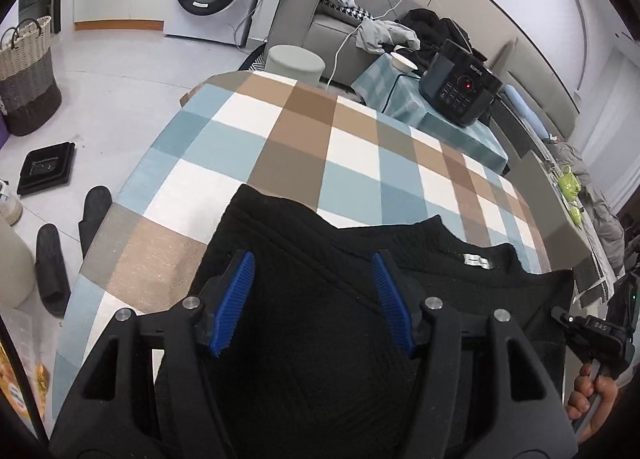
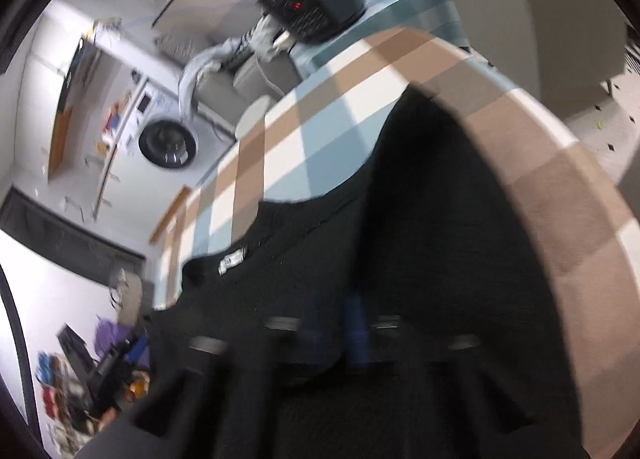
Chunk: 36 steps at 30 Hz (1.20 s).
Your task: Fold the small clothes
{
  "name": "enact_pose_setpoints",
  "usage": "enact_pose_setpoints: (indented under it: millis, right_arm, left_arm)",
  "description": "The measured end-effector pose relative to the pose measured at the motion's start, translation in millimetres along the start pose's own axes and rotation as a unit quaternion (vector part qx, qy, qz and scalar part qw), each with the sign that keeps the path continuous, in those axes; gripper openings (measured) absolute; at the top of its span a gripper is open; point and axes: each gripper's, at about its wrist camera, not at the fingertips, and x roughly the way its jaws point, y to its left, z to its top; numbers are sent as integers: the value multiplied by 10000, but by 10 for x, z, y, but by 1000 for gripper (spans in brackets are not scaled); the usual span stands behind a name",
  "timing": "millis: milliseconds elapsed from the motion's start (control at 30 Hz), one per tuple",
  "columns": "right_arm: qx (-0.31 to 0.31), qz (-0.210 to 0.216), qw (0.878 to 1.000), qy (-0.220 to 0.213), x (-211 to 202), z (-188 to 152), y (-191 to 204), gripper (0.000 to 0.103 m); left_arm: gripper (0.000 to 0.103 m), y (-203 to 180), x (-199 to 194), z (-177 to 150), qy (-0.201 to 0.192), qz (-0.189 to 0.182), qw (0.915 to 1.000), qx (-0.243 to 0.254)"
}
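- Garment (image 1: 320,299), black, lies on the checked table (image 1: 280,131), label (image 1: 478,261) far right. The left gripper (image 1: 314,299) hovers above it with blue pads (image 1: 236,299) spread wide, ready to pick a fold edge.
- Blur hides the right gripper (image 2: 340,335); seemingly clenched on the garment (image 2: 440,239), though I cannot tell.

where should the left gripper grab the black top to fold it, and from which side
Take the black top at its free left edge, coming in low from the left over the checked tablecloth. That edge lies flat and uncovered, and the left gripper hangs open above the fabric.
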Motion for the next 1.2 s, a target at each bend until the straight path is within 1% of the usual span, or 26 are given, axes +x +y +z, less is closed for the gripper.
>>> enact_pose_setpoints:
  millis: [33, 100, 133, 167, 233, 300, 333, 367, 400, 467, 500, 567, 633, 700, 733, 767, 833, 933, 1100, 1133, 1200]
  right_arm:
    - [-1, 67, 9999, -159, -24, 41, 45, 2]
    - [255, 141, 9978, -591, -127, 221, 81, 2]
    - [424, 33, 9970, -651, -137, 314, 79, 3]
    - [534, -11, 9967, -615, -131, 372, 91, 7]
    - [660, -16, 9964, -531, -146, 446, 86, 9]
    - [473, -74, 9969, -624, -239, 431, 115, 19]
    - [378, -134, 9971, -646, -281, 404, 121, 29]
    - [351, -181, 9971, -654, -326, 364, 111, 34]
    - [331, -169, 9973, -628, -368, 327, 102, 36]
    - [310, -93, 9979, -567, -429, 258, 60, 41]
    - [296, -86, 9980, -555, -467, 222, 36, 41]
    - [269, -130, 9980, -550, -542, 160, -23, 41]
    - [280, -163, 9982, -500, -567, 99, -72, 41]
    - [302, -163, 9984, -439, -575, 55, -122, 41]
    - [312, -184, 9984, -425, -581, 39, -141, 41]
    - [299, -215, 9985, -403, -596, 12, -168, 41]
    - [287, -220, 9986, -390, -627, -20, -196, 41]
    - [275, -229, 9985, -416, -701, -54, -246, 41]
    - [359, -326, 9976, -496, -795, -58, -360, 43]
    - [387, -325, 9975, -498, -809, -61, -382, 43]
    - [389, -345, 9974, -508, -830, -65, -398, 43]
  left_arm:
    - [58, 18, 7, 6, -5, 61, 10000, -1]
    - [58, 81, 21, 36, -28, 110, 9999, -37]
    - [58, 120, 15, 45, -42, 134, 9999, -69]
    - [58, 161, 15, 54, -45, 149, 9998, -94]
    - [58, 234, 25, 72, -22, 205, 9997, -122]
    - [58, 282, 36, 86, 29, 226, 9997, -108]
    - [58, 296, 39, 92, 16, 254, 9996, -97]
    - [58, 297, 43, 98, -14, 302, 9995, -56]
    - [58, 292, 49, 104, -22, 322, 9995, -7]
    - [58, 237, 65, 97, -17, 307, 9994, 132]
    - [58, 189, 77, 84, -18, 293, 9993, 230]
    - [58, 41, 128, 39, 34, 336, 9976, 612]
    - [56, -101, 230, -17, 198, 464, 9937, 1000]
    - [46, -176, 337, -74, 331, 544, 9909, 1184]
    - [32, -186, 371, -92, 343, 583, 9903, 1217]
    - [24, -195, 369, -102, 328, 558, 9906, 1205]
    - [16, -159, 297, -88, 181, 436, 9935, 1037]
    - [16, -113, 154, -60, 0, 274, 9956, 901]
    - [11, -12, -36, 11, -228, 187, 9974, 659]
    - [7, 14, -76, 34, -316, 194, 9975, 599]
    - [5, 50, -133, 71, -430, 229, 9974, 533]
